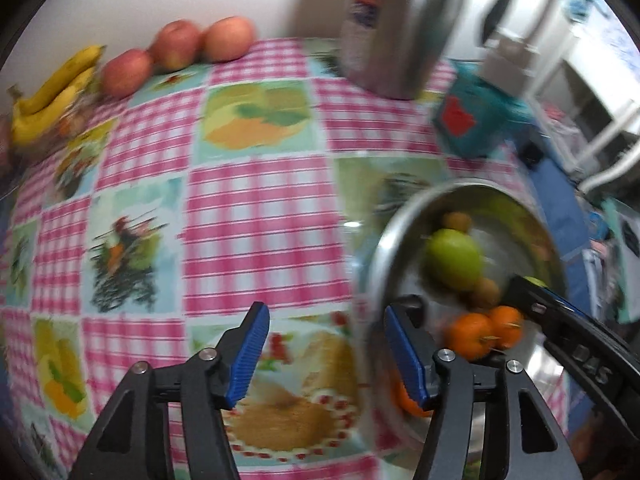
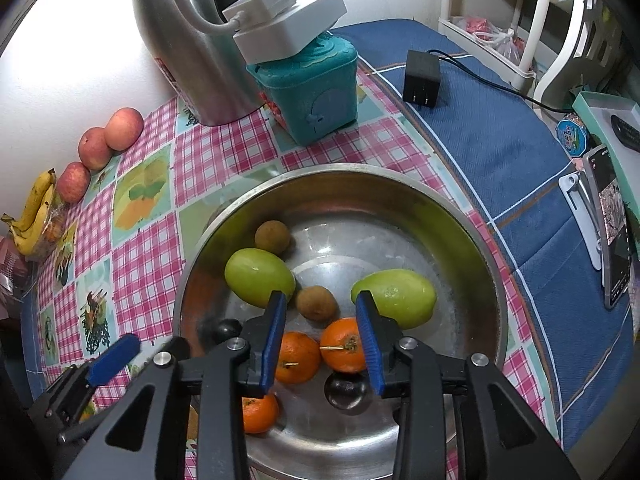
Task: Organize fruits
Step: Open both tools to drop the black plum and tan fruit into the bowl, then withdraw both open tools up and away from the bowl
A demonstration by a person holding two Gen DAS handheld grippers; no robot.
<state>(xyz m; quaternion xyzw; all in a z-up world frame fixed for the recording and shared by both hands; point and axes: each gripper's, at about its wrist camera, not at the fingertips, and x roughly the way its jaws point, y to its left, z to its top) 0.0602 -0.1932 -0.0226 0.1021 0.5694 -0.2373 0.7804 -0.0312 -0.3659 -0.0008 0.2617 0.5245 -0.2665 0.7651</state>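
Note:
A steel bowl (image 2: 476,240) holds two green fruits (image 2: 260,276) (image 2: 394,298), two brown kiwis (image 2: 272,236), three oranges (image 2: 298,356) and two dark plums (image 2: 347,390). My right gripper (image 2: 322,312) hangs over the bowl's near side, open, its blue pads apart above two of the oranges and pressing on nothing. My left gripper (image 1: 325,320) is open over the tablecloth, just left of the bowl (image 1: 380,240), with nothing between its fingers; one of its pads (image 2: 116,356) shows in the right wrist view. Three apples (image 2: 94,148) and bananas (image 2: 34,216) line the wall.
A steel kettle (image 2: 192,40) and a teal box (image 2: 316,88) topped by a white power strip (image 2: 288,20) stand behind the bowl. On the blue cloth to the right lie a black adapter (image 2: 420,78) and a phone on a stand (image 2: 612,224).

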